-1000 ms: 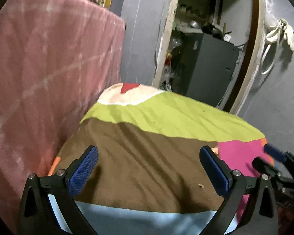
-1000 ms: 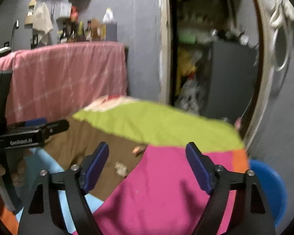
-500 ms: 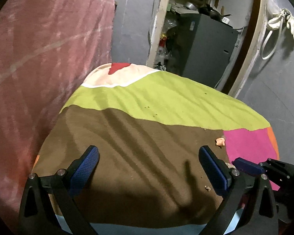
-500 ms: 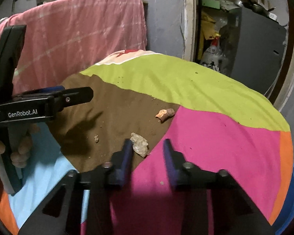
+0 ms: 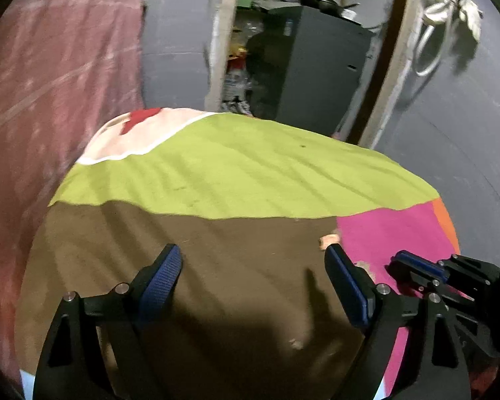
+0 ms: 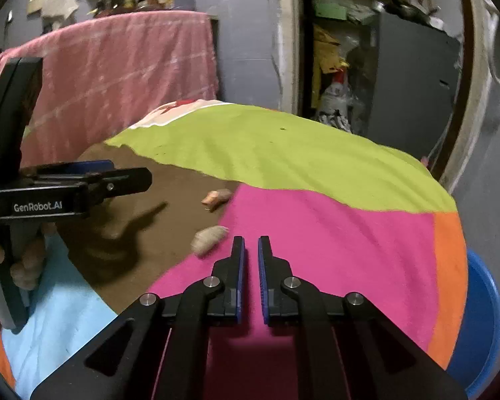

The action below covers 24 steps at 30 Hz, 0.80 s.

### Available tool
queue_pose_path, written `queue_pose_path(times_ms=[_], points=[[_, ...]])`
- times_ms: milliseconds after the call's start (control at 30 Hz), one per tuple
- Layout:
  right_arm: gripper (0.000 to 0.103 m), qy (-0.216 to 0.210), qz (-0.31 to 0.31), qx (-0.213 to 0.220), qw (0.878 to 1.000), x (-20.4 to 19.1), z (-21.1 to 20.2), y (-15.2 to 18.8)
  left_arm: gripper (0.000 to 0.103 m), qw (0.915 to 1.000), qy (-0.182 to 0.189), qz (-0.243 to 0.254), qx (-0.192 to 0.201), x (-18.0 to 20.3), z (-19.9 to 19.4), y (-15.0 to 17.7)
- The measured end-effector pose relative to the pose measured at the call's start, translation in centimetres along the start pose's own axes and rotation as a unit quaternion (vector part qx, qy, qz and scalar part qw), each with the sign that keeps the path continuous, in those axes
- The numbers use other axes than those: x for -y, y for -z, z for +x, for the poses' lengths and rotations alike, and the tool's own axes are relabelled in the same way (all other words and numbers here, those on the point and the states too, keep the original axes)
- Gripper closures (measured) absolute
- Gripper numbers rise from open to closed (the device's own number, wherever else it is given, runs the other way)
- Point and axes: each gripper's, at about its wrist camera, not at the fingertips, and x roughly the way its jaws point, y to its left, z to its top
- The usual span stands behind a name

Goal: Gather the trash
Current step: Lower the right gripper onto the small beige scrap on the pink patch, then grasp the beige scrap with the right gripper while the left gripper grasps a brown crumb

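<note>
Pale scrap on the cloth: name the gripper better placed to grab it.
Right, probably. The right gripper sits just beside the pale scrap, though shut and empty, so it must reopen. The left gripper, empty, its jaws just closing somewhat, hangs farther off.

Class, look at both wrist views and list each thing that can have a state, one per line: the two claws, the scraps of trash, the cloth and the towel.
Right claw: shut, nothing between its pads, just closed.
Left claw: open, empty, just narrowed a little.
Pale scrap: lying loose on the cloth, beside the right claw.
Orange scrap: lying loose, untouched.
Patchwork cloth: spread out, wrinkled.
Pink towel: hanging draped.
</note>
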Motion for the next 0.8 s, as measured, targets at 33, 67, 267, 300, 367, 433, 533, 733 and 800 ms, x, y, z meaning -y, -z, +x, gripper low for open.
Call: queue_pose_path(times_ms=[33,67,267,300,367,433,533,733,800], points=[[0.097,-0.005,0.006,0.002,1.000,0.2,-0.1,0.0,0.023,1.0000,0.002,0.006,-0.002,0.4,0.3,-0.1],[0.097,-0.013,0.010,0.004,1.000,0.4,-0.1,0.0,0.030,0.9999,0.005,0.011,-0.006,0.6,0.7,-0.3],[0.096,-0.033,0.006,0.012,0.999,0.1,-0.4,-0.2,0.045,0.9983,0.036,0.028,-0.036,1.8,2.6,-0.8],[0.096,-0.033,0.009,0.012,0.999,0.2,-0.5,-0.2,0.045,0.9980,0.039,0.034,-0.037,2.1,2.6,-0.9],[0.096,-0.031,0.014,0.012,0.999,0.5,-0.6,-0.1,0.049,0.9970,0.046,0.046,-0.040,2.6,2.9,-1.0],[0.096,-0.030,0.019,0.011,0.999,0.7,-0.6,0.0,0.054,0.9961,0.050,0.056,-0.047,3.0,3.6,-1.1],[0.096,-0.031,0.027,0.010,0.999,0.9,-0.6,0.1,0.063,0.9950,0.060,0.059,-0.055,3.5,4.5,-1.6],[0.096,-0.036,0.024,0.004,0.999,0.8,-0.4,0.1,0.093,0.9913,0.089,0.057,-0.079,3.7,6.0,-2.3],[0.096,-0.040,0.022,0.001,0.999,0.6,-0.3,0.0,0.097,0.9915,0.091,0.055,-0.075,3.4,5.9,-2.3]])
